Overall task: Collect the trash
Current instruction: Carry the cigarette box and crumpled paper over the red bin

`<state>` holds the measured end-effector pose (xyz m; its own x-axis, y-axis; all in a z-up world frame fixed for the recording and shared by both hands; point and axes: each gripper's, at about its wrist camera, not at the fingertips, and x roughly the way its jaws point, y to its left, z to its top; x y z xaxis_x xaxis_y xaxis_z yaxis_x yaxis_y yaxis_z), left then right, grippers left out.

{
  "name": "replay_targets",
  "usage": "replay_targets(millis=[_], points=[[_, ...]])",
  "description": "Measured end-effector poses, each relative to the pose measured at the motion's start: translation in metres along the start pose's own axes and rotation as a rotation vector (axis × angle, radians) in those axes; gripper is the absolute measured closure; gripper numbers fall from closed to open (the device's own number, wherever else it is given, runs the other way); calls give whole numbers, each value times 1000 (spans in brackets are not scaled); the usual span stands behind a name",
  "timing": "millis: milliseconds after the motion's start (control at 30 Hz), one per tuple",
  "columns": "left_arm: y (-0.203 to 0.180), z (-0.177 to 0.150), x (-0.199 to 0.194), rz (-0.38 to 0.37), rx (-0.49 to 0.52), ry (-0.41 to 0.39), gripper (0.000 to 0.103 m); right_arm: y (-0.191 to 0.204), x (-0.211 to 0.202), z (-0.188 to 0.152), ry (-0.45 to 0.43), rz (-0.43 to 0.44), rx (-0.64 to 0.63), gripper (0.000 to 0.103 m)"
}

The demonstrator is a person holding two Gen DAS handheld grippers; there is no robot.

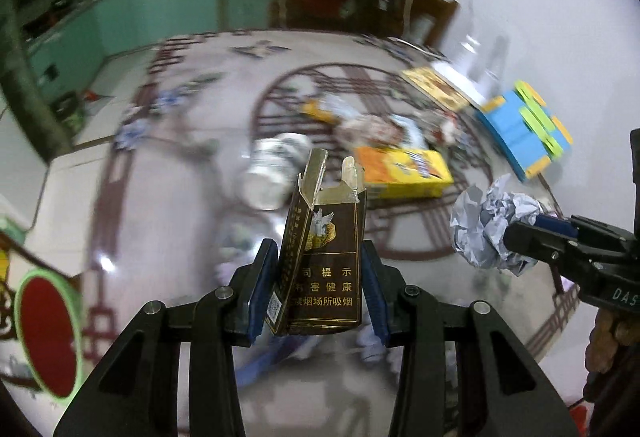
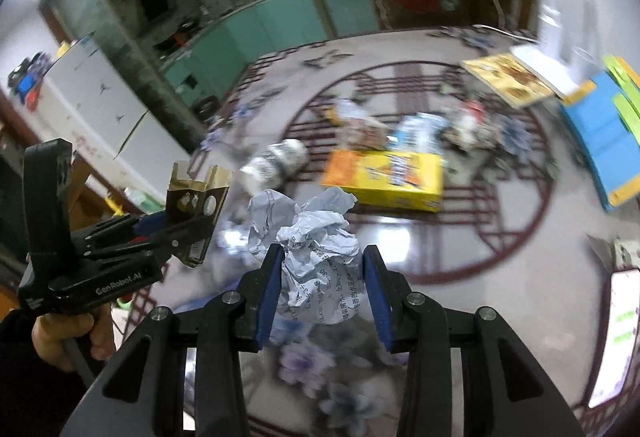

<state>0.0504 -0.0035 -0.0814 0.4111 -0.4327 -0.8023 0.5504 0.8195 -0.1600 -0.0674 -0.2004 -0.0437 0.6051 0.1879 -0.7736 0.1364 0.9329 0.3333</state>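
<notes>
My left gripper (image 1: 320, 257) is shut on a brown cigarette pack (image 1: 324, 257) with a torn open top, held upright above the floor. It also shows in the right wrist view (image 2: 196, 213) at the left. My right gripper (image 2: 320, 261) is shut on a crumpled white paper ball (image 2: 312, 257), also raised; the ball appears in the left wrist view (image 1: 488, 225) at the right. More trash lies on the tiled floor ahead: a yellow box (image 1: 404, 173) (image 2: 388, 173), a tipped white cup (image 1: 276, 169) (image 2: 276, 161) and a heap of wrappers (image 2: 460, 129).
A blue and green foam block (image 1: 524, 125) and a flat picture book (image 1: 436, 85) lie at the far right by the white wall. A glass partition with teal cabinets (image 2: 248, 25) stands at the back left. A white fridge (image 2: 92, 97) is at the left.
</notes>
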Motion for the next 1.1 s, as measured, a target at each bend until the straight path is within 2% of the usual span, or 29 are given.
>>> replay_targets(millis=[333, 600, 1100], points=[[77, -18, -43, 85, -128, -55, 63, 79, 24, 13, 13, 64, -119, 65], [123, -35, -66, 135, -198, -80, 63, 133, 42, 18, 25, 103, -186, 65], [201, -75, -94, 213, -322, -82, 63, 236, 82, 9, 73, 191, -302, 65]])
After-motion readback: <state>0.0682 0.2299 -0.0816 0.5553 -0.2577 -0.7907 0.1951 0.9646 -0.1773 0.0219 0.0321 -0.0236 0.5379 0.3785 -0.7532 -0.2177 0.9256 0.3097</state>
